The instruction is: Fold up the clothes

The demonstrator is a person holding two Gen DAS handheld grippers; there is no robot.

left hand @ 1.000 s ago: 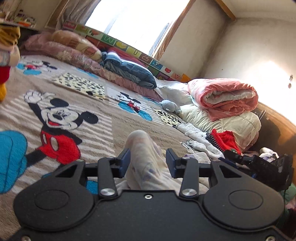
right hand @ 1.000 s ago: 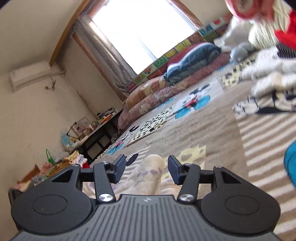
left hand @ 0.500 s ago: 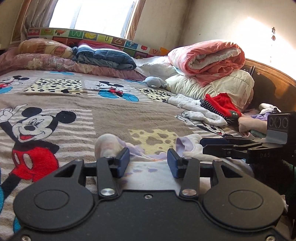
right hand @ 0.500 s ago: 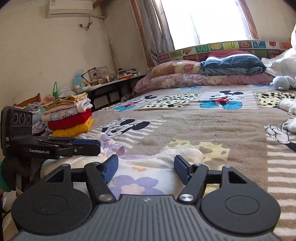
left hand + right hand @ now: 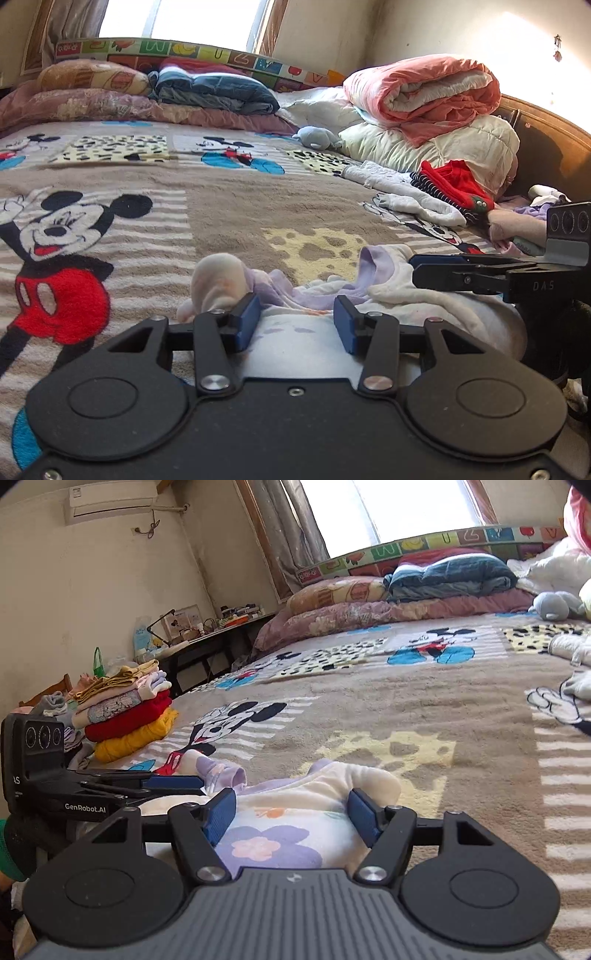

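Cream fleece garment with lilac trim and printed purple flowers (image 5: 280, 830): lies on the bed, on a brown plush blanket with cartoon-mouse patches (image 5: 229, 199), directly ahead of and partly under both tools. Soft, thick, napped cloth; bunched, with a rolled sleeve end standing up at its left edge (image 5: 218, 280) and a lilac-edged opening rumpled at the middle (image 5: 369, 266).

Long axis: runs crosswise, from one tool to the other.

Left hand-held gripper (image 5: 297, 321): jaws wide apart, straddling the cloth near the sleeve end, pinching nothing.

Right hand-held gripper (image 5: 291, 812): jaws likewise wide, over the flowered panel, nothing pinched. Each tool sits at its own end of the garment, neither clearly nearer.

Stage: fits either a release after laying a fold or a setting-down before a pinch; the pictures do not settle which.

Nearby: stack of folded clothes, yellow, red and cream (image 5: 129, 716), at the bed's left; loose white and red clothes (image 5: 436, 192) at its right.
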